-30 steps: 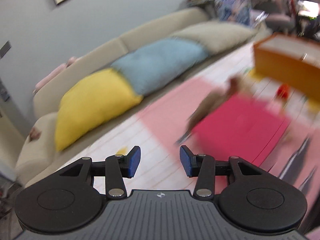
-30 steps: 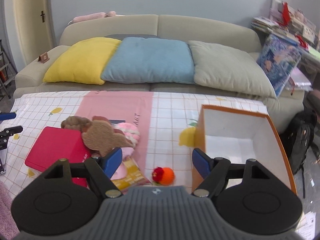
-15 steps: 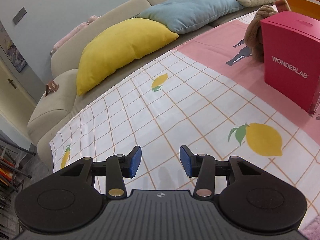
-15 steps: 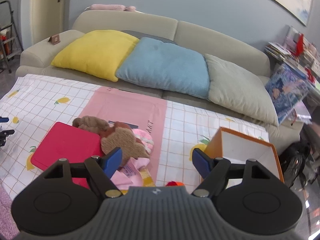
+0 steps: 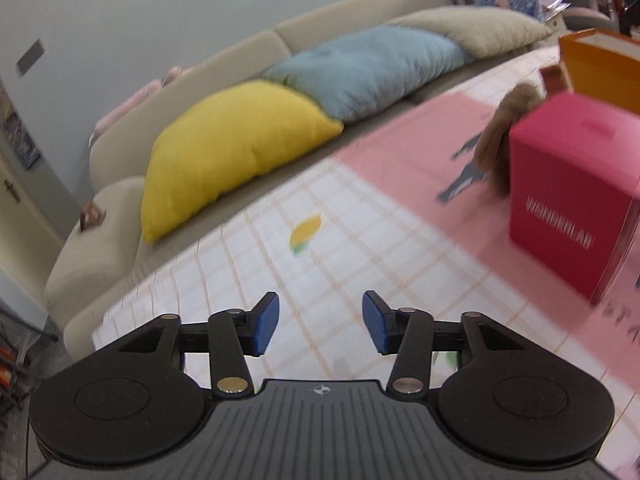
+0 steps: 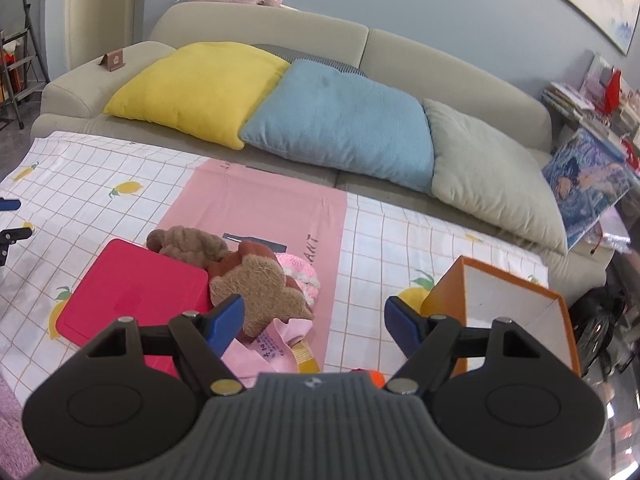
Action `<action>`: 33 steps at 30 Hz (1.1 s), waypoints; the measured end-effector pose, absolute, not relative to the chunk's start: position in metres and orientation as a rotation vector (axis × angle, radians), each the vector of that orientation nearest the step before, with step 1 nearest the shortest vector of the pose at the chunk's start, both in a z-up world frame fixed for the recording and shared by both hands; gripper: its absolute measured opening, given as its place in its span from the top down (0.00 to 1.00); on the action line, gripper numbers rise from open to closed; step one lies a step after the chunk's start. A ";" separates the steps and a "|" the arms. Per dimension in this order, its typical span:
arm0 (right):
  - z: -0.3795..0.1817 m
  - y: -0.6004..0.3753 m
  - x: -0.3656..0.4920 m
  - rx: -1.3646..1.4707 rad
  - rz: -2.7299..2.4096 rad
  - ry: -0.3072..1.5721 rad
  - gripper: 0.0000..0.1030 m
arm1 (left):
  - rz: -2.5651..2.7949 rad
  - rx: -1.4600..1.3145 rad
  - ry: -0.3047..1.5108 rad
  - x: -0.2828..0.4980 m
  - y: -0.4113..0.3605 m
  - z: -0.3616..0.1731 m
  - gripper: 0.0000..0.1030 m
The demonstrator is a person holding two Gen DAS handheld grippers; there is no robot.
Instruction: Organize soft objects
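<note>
Right gripper (image 6: 314, 320) has its jaws spread wide, nothing between them, hovering above the near edge of the tablecloth (image 6: 400, 236). Left gripper (image 5: 320, 322) is also parted and empty, low over the checked cloth, well apart from the toys (that view is blurred).

Just ahead of the right gripper's left finger lies the pile of soft things: a tan plush toy (image 6: 260, 288) on top, a darker brown plush (image 6: 188, 244) behind it against the red box (image 6: 132, 300), a pink knitted piece (image 6: 300, 270) tucked under, and a pink cloth bag (image 6: 272, 344) nearest the gripper. A small orange ball (image 6: 376, 378) peeks out at the gripper body's edge. The open orange box (image 6: 508, 300) stands to the right, near but apart from the pile; likely the drop target.

Handling guess: the plush toys look light and squashy, will give under the pads, not fragile or slippery. Take the tan plush across its thick middle rather than a thin limb, so it doesn't flop or drag the knitted piece along. The cloth bag is limp; pinch a bunched fold. No item moved to the box yet, inside looks bare.
</note>
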State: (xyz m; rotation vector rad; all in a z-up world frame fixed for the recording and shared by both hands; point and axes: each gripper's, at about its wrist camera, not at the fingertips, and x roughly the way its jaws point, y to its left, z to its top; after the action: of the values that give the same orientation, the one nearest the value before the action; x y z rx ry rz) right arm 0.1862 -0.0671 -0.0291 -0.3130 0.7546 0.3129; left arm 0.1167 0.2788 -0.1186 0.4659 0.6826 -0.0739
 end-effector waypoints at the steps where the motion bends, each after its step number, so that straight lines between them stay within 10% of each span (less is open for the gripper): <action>1: -0.030 -0.067 0.188 -0.310 0.315 0.757 0.26 | -0.091 0.461 0.675 0.120 0.275 -0.114 0.39; 12: -0.041 -0.068 0.203 -0.287 0.329 0.799 0.27 | -0.429 0.363 0.753 0.180 0.240 -0.080 0.17; 33: -0.062 -0.073 0.210 -0.248 0.301 0.849 0.27 | -0.052 0.651 0.713 0.091 0.292 -0.163 0.22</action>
State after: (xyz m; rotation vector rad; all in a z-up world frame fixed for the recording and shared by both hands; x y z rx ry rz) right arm 0.2104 -0.0735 -0.0617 -0.2485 0.8493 0.3011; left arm 0.0912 0.2916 -0.1626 0.6505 0.7128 -0.0525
